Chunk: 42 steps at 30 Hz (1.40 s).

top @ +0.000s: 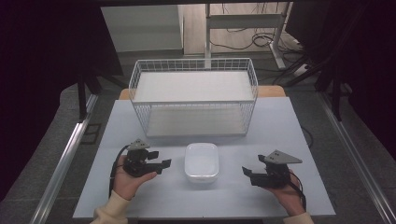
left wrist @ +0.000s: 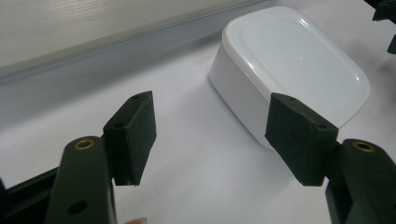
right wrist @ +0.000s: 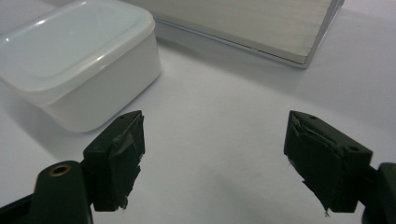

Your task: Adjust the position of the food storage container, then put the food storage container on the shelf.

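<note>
High view: at the bottom of the frame my 2 forearms come in, each hand holding a gripper. The left gripper [top: 161, 164] sits lower left of centre, the right gripper [top: 248, 172] lower right. Between them, just below centre, a white lidded container [top: 201, 162] rests on the pale table [top: 280, 126]. Neither gripper touches it. Above it, in the upper middle, a white wire basket [top: 194, 95] stands with nothing in it that I can see.

Left gripper view: my 2 black jaws rise from the bottom corners, spread wide with only bare table between them. The container [left wrist: 299, 60] lies in the upper right, near the right-hand jaw but ahead of it, not between the pads.

Right gripper view: the jaws again stand wide apart with nothing between them. The container [right wrist: 79, 60] fills the upper left, lid on, just beyond the left-hand jaw. The basket's base [right wrist: 261, 23] crosses the top.

My judgement: the work looks barely begun. The container is ungripped and outside the basket; grasping, lifting and placing it all appear left to do.
</note>
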Motion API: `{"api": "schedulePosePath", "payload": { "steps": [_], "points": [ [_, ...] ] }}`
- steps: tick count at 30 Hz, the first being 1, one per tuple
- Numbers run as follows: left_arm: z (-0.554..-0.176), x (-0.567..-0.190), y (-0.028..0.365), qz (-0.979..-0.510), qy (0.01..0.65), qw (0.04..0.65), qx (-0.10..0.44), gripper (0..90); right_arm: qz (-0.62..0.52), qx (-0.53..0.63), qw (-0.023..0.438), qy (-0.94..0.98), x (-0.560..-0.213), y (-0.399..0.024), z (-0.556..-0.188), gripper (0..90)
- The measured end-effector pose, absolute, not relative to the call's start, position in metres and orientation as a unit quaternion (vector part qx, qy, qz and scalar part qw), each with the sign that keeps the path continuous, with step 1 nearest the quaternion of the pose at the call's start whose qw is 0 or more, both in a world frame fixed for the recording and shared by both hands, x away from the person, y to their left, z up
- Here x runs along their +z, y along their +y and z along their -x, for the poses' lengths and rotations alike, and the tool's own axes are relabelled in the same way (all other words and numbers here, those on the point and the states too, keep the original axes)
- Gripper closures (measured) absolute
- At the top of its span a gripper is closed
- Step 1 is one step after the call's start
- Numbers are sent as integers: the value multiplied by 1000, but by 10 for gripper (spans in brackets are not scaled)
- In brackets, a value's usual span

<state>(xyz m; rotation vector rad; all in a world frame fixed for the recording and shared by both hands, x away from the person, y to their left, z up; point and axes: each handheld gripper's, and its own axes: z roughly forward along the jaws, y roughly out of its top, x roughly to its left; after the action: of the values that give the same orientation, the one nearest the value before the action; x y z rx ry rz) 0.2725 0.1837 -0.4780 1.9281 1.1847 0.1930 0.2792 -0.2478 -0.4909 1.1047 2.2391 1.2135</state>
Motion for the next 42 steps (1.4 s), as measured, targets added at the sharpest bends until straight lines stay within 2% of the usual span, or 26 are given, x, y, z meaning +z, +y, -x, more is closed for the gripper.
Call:
{"api": "schedulePosePath", "payload": {
  "steps": [6, 22, 33, 40, 42],
  "points": [
    [-271, -473, 185, -766, 474, 426, 81, 324, -406, 433, 185, 783, -488, -246, -279, 199],
    [-290, -455, 167, -758, 473, 447, 52, 311, -456, 435, 125, 766, -458, -225, -288, 183],
    [-314, -468, 151, -753, 482, 447, -7, 310, -474, 455, 59, 752, -463, -192, -312, 259],
    [-315, -473, 149, -744, 487, 456, -31, 311, -472, 450, 40, 757, -470, -177, -317, 294],
    [-315, -475, 148, -743, 488, 456, -38, 310, -465, 454, 29, 760, -472, -173, -317, 335]
  ]
}}
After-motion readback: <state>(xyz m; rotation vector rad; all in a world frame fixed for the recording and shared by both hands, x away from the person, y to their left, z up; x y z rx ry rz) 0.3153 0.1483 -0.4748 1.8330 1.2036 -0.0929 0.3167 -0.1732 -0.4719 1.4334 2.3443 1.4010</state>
